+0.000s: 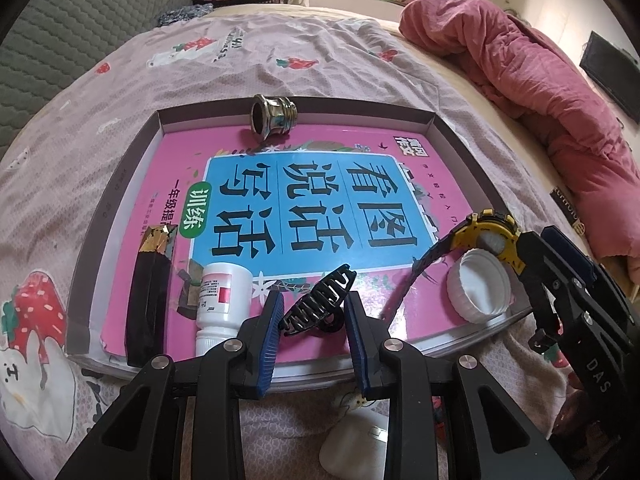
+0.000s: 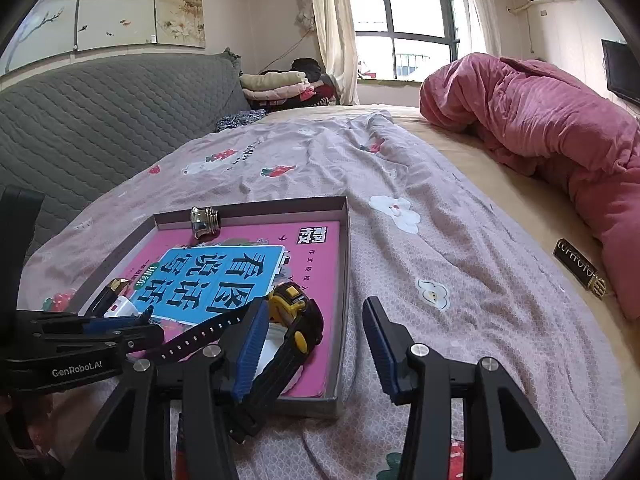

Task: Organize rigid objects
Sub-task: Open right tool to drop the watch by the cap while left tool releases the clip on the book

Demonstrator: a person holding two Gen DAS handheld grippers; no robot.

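Note:
A shallow box tray [image 1: 360, 110] on the bed holds a pink and blue book [image 1: 320, 200]. On the book lie a metal threaded fitting [image 1: 272, 114], a black and gold bar [image 1: 148, 292], a white pill bottle [image 1: 222, 300], a white cap [image 1: 480, 288] and a yellow and black watch [image 1: 488, 236]. My left gripper [image 1: 314, 332] is shut on a black hair claw clip [image 1: 316, 304] just above the tray's near edge. My right gripper [image 2: 316, 340] is open and empty at the tray's right corner, with the watch [image 2: 296, 308] behind its left finger.
The tray rests on a lilac printed sheet [image 2: 400, 160]. A rolled pink quilt [image 2: 540, 120] lies at the right, a grey quilted headboard [image 2: 100, 128] at the left. A small black and gold box [image 2: 580, 272] sits by the quilt. A white object [image 1: 356, 452] lies below my left gripper.

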